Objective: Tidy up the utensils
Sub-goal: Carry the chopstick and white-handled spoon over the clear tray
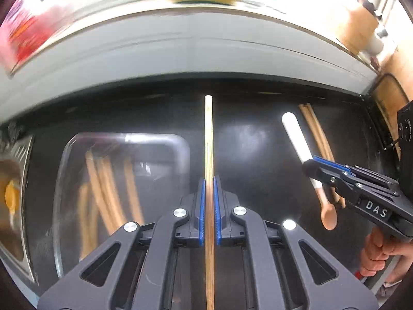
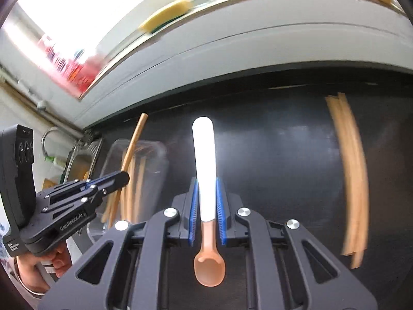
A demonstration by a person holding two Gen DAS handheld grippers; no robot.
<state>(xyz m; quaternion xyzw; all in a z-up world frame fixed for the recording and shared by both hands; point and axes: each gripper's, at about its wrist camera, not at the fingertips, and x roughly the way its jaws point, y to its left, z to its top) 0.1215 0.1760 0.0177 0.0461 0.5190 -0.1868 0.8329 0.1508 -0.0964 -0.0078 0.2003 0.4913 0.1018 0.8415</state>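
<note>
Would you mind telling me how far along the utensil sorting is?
Done: several chopsticks already lie in the clear container. In hand: the left gripper grips one chopstick, the right gripper a white-handled spoon. Left: a few loose chopsticks on the dark counter.

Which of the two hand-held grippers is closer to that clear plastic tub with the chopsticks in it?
Left. The left hand-held gripper holds a chopstick right beside the clear tub; the right hand-held gripper, gripping the spoon, is farther off.
</note>
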